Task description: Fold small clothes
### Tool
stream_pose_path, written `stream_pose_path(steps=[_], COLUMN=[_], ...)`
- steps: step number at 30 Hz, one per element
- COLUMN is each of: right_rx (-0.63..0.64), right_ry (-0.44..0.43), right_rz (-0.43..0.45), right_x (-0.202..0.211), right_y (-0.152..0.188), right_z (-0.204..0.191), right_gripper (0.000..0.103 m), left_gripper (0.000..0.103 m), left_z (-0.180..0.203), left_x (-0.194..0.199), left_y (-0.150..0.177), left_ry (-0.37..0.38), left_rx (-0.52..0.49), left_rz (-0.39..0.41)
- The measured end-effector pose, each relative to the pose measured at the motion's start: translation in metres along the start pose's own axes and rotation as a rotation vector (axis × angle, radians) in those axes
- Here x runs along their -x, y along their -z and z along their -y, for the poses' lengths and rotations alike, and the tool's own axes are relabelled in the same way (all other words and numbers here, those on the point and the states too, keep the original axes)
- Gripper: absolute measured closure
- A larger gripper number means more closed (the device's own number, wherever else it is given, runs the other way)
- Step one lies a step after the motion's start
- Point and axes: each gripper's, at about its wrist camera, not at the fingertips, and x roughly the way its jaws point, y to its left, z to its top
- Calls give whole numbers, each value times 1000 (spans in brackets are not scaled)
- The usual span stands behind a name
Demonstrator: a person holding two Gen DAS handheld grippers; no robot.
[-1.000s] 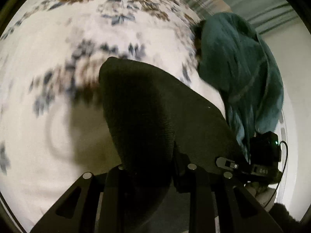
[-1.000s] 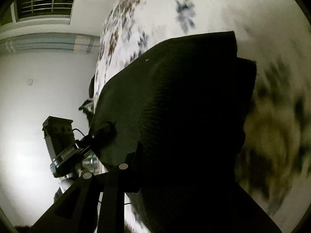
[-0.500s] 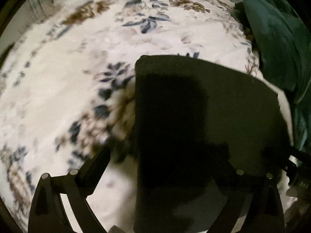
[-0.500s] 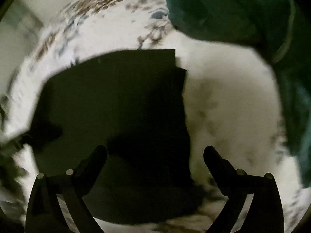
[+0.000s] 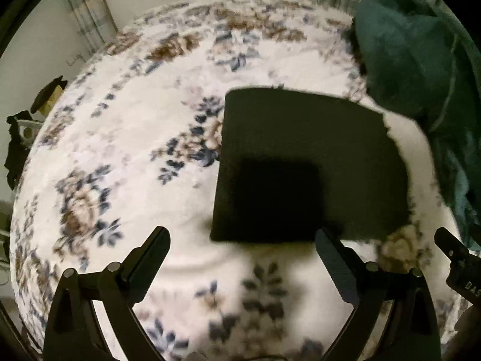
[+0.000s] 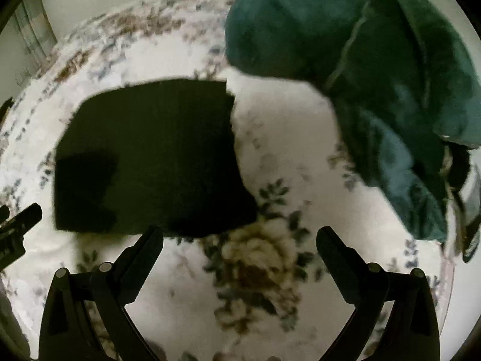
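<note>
A black cloth [image 5: 306, 165] lies flat and folded into a rough rectangle on the white floral bedspread [image 5: 135, 138]. It also shows in the right wrist view [image 6: 150, 156]. My left gripper [image 5: 240, 240] is open and empty, hovering just in front of the cloth's near edge. My right gripper [image 6: 237, 240] is open and empty, in front of the cloth's near right corner, over a brown flower print. The tip of the right gripper shows at the right edge of the left wrist view [image 5: 451, 249].
A heap of teal clothing [image 6: 375, 75] lies on the bed to the right of the black cloth, also seen in the left wrist view [image 5: 421, 60]. Curtains and a wall stand behind the bed. Dark items [image 5: 18, 138] sit beyond the bed's left edge.
Both grippers held the black cloth up, then laid it flat on the bed, opened and let it go. They have since drawn back toward me, clear of the cloth.
</note>
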Motion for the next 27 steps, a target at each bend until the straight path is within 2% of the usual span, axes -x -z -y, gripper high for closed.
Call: stream_pose_path(steps=[4,11,16,23,27], right_rx=[2,-13,-35,-43,-25], right_ry=[-5,13,17,-1,-1], right_rz=[56,207,289,409,467], right_x=[74,242,349,496,553], right_y=[10,34,61,114,146], right_z=[9,40,65,95,101], right_gripper=[0,0,0,0,0], left_gripper=[4,4,4,4,4], left_z=[4,15,19,25,25], left_x=[71,214,316,425,468], left_y=[12,40,62,100,123], left_ry=[4,13,50,77,75], left_rx=[4,-23,-10,0,9], left_rz=[58,166,236,313,346])
